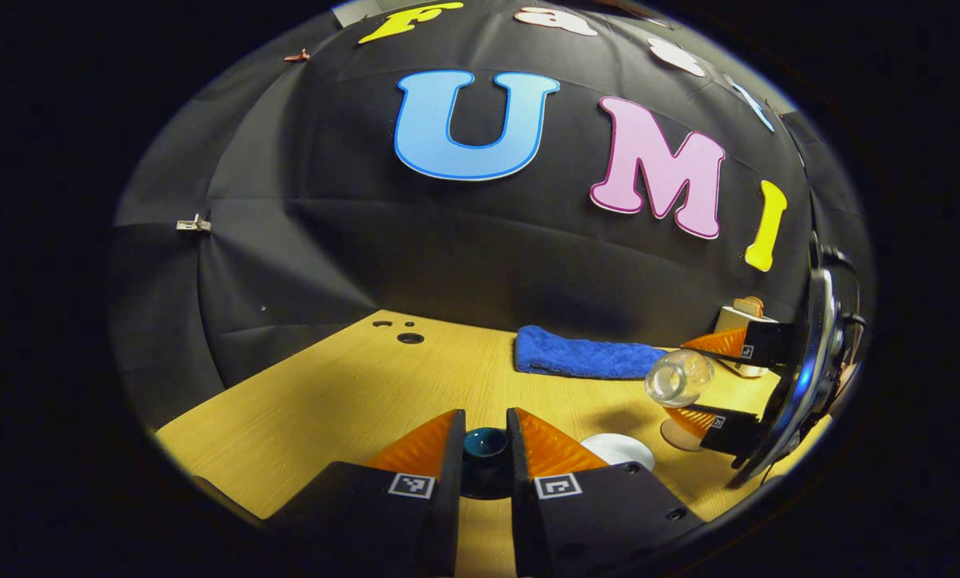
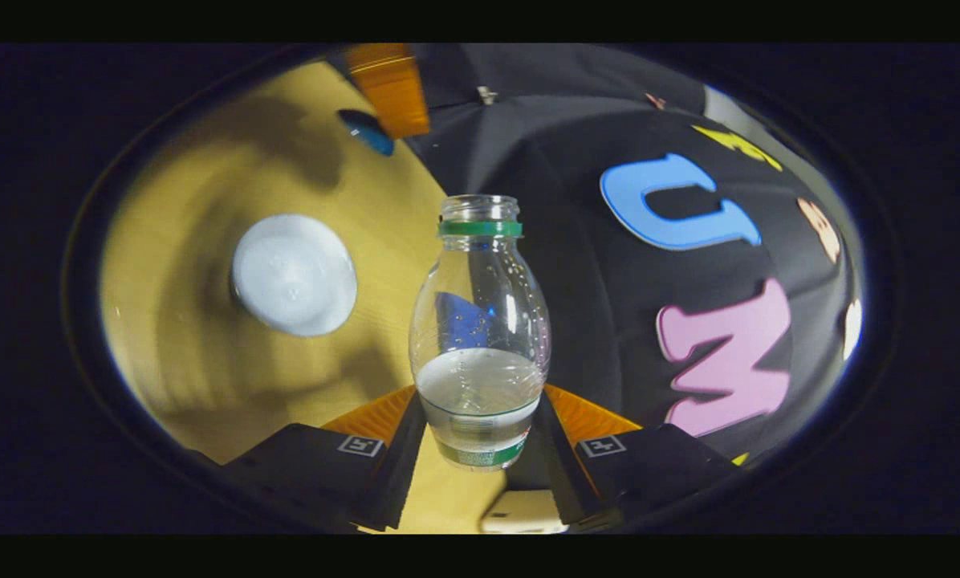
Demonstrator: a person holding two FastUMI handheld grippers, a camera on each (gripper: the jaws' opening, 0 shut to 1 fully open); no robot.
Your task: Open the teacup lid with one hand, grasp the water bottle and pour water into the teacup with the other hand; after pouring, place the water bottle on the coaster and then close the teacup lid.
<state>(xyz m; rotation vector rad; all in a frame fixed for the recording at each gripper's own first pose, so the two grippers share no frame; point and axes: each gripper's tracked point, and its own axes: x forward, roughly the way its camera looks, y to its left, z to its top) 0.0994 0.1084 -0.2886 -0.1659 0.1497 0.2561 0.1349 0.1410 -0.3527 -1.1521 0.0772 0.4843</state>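
With the left fingers (image 1: 485, 449) pinching the lid (image 1: 485, 443) clear of the cup (image 2: 294, 274), the right fingers (image 2: 480, 433), clamped on the bottle (image 2: 480, 337), should tip its mouth squarely over the cup beside them and pour slowly.
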